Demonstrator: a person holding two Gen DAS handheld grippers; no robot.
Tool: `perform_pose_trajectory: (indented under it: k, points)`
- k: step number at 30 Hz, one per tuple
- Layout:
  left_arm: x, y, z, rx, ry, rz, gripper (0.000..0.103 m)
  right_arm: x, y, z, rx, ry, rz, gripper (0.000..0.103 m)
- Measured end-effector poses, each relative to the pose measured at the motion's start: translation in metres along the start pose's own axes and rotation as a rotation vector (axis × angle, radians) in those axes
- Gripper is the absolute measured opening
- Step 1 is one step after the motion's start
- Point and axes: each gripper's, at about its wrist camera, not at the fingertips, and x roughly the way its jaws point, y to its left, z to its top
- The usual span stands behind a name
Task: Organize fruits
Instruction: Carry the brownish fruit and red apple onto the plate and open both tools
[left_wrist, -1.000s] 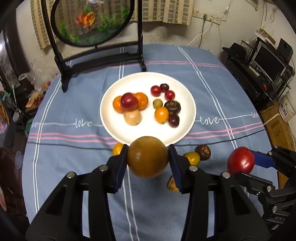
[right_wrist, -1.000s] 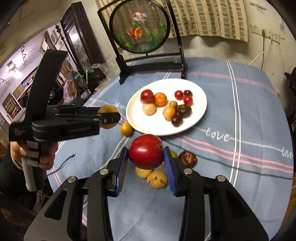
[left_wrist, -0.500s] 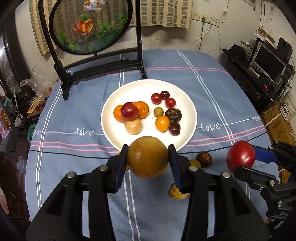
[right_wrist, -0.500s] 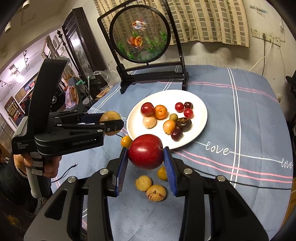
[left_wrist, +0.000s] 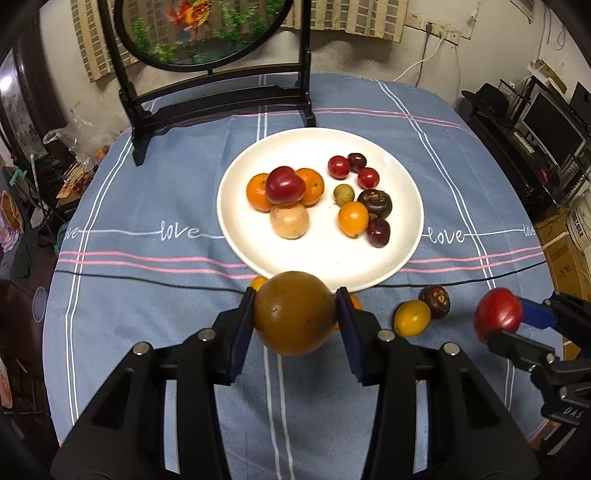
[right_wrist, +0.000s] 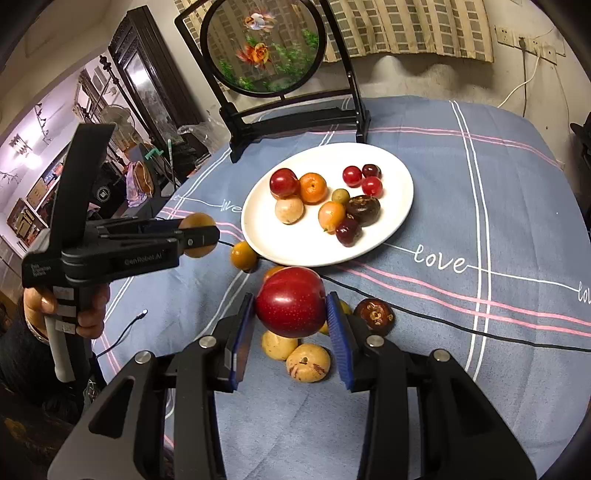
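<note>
— What is each gripper gripping?
— The left gripper (left_wrist: 294, 314) is clamping a smooth, round brown-orange fruit (left_wrist: 294, 313); the right gripper (right_wrist: 290, 308) is squeezing a glossy, speckled red plum (right_wrist: 290, 302).
— Where?
— Both are hovering above the blue striped cloth on the table (left_wrist: 155, 206), just before the round white ceramic plate (left_wrist: 321, 254).

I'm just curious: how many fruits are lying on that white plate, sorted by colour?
Orange fruits: 3
Bright red fruits: 3
Dark purple-brown fruits: 3
Tan fruit: 1
Olive-green fruit: 1
Total on the white plate: 11
</note>
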Motion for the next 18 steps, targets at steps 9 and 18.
perform_pose_trajectory:
  k: [9, 18]
  points:
    - [0.006, -0.023, 0.041, 0.061, -0.042, 0.010, 0.044, 0.006, -0.006, 0.046, -0.044, -0.047, -0.022, 0.039]
    - [0.029, -0.032, 0.069, 0.076, -0.049, 0.018, 0.044, 0.040, -0.022, 0.104, -0.048, -0.070, -0.033, 0.039]
